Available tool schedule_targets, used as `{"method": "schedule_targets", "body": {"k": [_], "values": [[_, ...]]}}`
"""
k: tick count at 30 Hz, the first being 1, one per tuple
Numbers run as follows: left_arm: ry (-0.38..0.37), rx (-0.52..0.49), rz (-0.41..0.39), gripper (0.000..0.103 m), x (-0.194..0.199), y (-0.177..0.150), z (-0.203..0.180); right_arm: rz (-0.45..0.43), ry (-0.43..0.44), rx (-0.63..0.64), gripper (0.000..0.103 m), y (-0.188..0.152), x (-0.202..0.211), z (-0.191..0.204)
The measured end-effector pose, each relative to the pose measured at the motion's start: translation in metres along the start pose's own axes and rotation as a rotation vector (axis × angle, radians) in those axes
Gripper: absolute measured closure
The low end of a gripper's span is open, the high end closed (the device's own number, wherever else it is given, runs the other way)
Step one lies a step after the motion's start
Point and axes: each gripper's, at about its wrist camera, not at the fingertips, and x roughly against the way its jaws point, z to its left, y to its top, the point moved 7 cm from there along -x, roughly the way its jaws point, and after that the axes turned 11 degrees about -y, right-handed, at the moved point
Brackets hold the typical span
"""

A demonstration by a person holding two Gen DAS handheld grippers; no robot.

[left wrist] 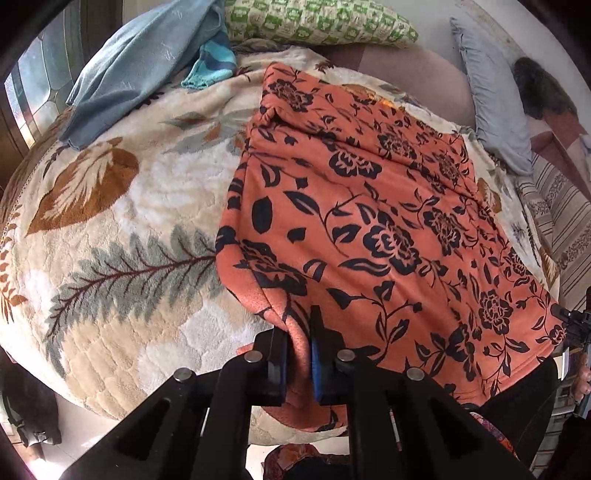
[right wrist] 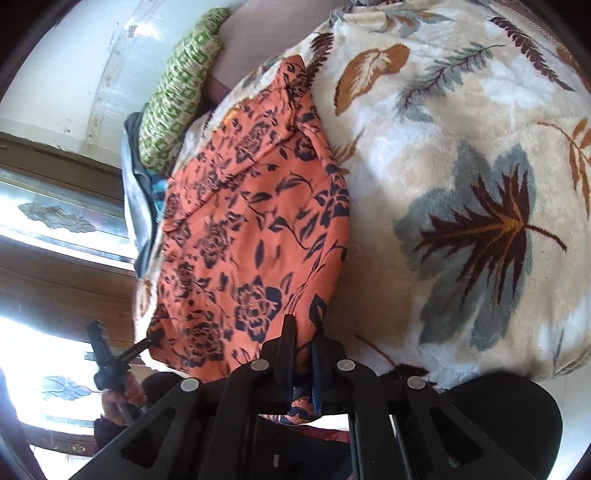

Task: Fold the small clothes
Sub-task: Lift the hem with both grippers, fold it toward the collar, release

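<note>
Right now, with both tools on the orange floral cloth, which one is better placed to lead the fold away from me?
Probably the left tool: its pads pinch a full bunched corner of the orange floral cloth. The right tool is shut on a thinner bit of edge, so it looks likelier to slip.

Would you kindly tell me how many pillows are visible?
2: a green checked pillow at the bed's far end, a grey pillow to its right. Others may be hidden.
</note>
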Motion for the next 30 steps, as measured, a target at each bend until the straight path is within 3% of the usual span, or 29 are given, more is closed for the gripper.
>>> {"method": "schedule_targets", "body": {"k": [8,16,24,27,30], "values": [[-0.133,-0.003,-0.112,0.093,0.043,0.056,-0.014,-0.098,0.202,-0.023,0.096,0.045,0.048,0.034],[-0.148,-0.017,-0.117,0.093,0.033,0.135,-0.012,-0.126,0.234,-0.036,0.096,0.126,0.033,0.06],[-0.103,0.04,-0.07,0.093,-0.042,0.258,0.027,-0.145,0.208,-0.165,0.096,0.261,-0.043,0.072],[-0.097,0.092,-0.038,0.092,-0.089,0.294,0.048,-0.162,0.215,-0.264,0.096,0.313,-0.085,0.057],[-0.066,0.173,-0.021,0.085,-0.135,0.314,0.073,-0.115,0.169,-0.391,0.092,0.343,-0.139,0.024]]}}
